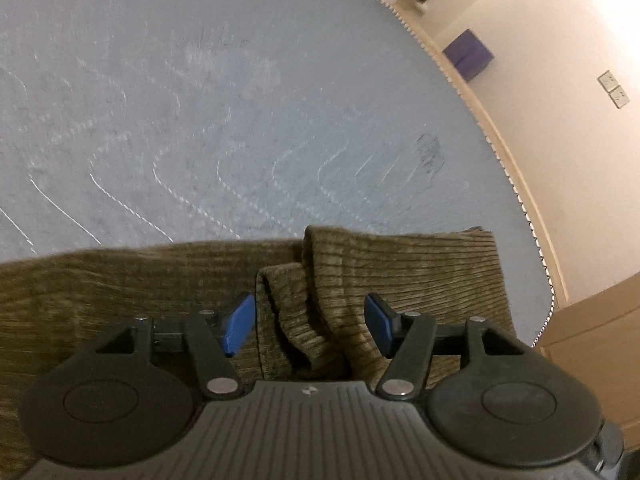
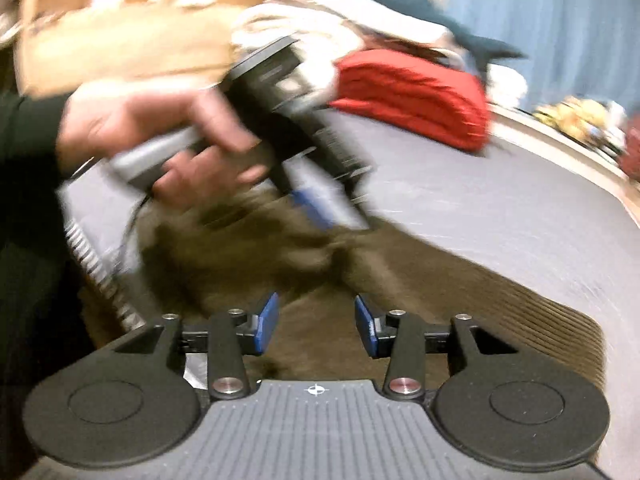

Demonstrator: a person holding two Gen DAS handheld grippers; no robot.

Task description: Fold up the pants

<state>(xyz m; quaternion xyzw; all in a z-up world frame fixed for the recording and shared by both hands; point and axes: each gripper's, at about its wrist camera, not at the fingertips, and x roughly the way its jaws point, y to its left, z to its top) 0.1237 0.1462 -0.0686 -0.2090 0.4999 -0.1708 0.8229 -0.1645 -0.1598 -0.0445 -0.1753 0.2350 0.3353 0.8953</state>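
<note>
Across most of the left wrist view, grey bed cover (image 1: 240, 100), wrinkled, cream wall (image 1: 560, 20) at upper right. Along the lower frame, olive ribbed pants (image 1: 120, 288), bunched into folds at centre. Left gripper (image 1: 310, 326) above those folds, jaws apart, gripping nothing. Right gripper (image 2: 316, 324) likewise parted and empty over blurred pants. Upper left of the right wrist view, hand (image 2: 160, 136) holding the left gripper; red cushion (image 2: 420, 96) beyond.

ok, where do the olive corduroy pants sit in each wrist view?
Left wrist: pants fill the lower band, bunched between the open left gripper fingers.
Right wrist: pants run from centre to lower right, under the open right gripper.
Shared landmark: grey mattress.
</note>
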